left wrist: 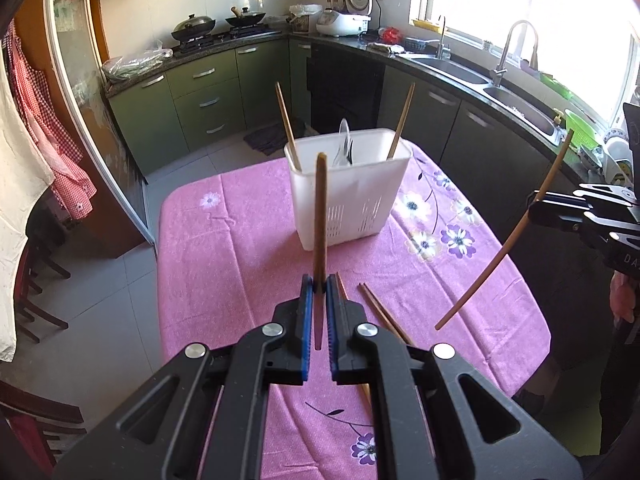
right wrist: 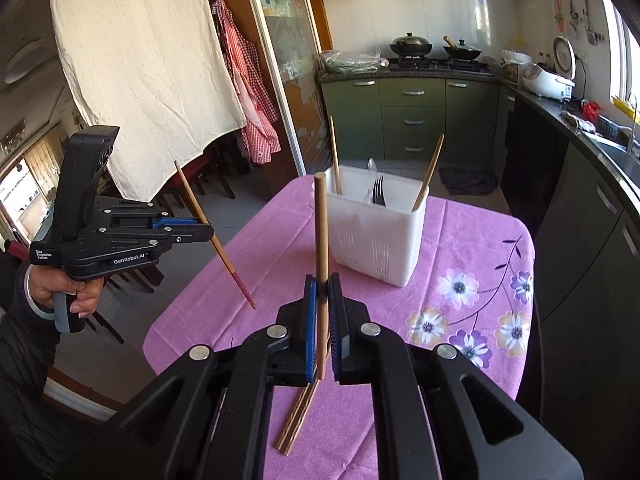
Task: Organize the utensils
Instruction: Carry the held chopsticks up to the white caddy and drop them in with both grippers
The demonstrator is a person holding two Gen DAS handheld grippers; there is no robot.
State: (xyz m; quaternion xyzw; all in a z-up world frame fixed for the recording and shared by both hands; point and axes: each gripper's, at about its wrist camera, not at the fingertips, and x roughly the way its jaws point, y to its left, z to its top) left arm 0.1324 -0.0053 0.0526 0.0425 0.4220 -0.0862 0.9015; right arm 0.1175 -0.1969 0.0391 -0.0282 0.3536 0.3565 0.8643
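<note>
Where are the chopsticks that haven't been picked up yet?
The loose chopsticks lie flat on the pink tablecloth, at the near edge under the right gripper, short of the white utensil holder.

Both grippers are black, angular plastic tools with triangular cut-outs in their arms and round silver bolt heads at the pivots. The left gripper (left wrist: 319, 286) and the right gripper (right wrist: 322, 285) each have blue ribbed pads (right wrist: 309, 332) lining the inner finger faces. From the side, the left one shows small silver screws, white lettering reading "GenRobot.AI" and "Data Acquisition System", a tall black housing on top, and a grey trigger. The hand (right wrist: 66, 290) comes from a dark sleeve (right wrist: 24, 364) with a pale bracelet at the wrist.
</note>
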